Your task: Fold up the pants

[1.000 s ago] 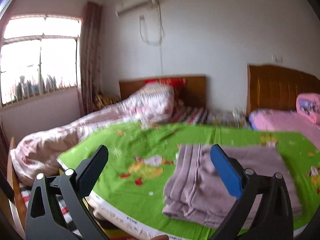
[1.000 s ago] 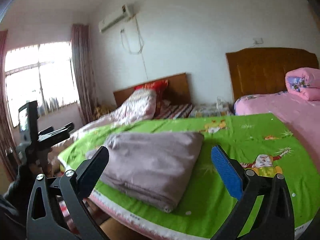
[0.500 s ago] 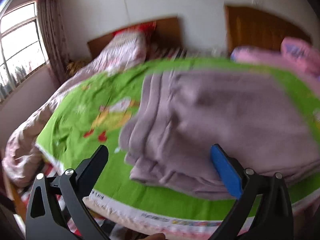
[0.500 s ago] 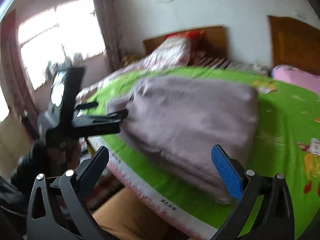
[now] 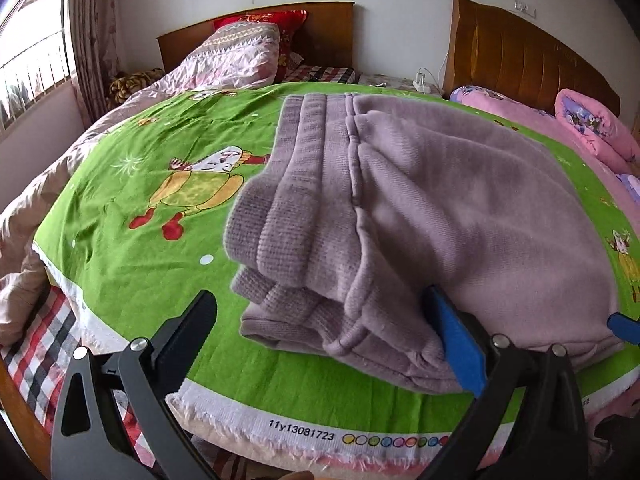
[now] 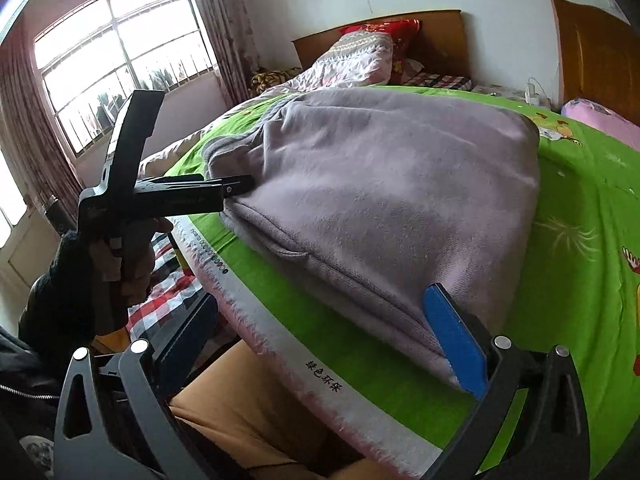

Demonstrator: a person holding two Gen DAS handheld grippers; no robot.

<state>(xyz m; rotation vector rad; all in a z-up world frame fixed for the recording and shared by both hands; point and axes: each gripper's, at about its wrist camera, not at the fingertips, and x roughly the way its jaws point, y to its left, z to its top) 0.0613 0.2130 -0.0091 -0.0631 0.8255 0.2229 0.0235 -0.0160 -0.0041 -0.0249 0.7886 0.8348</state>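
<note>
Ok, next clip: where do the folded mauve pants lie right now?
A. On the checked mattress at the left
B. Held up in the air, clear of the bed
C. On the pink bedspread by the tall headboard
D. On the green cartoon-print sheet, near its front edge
D: in both wrist views the folded mauve pants rest on the green cartoon-print sheet, close to its white printed front edge, with both grippers' jaws open.
</note>
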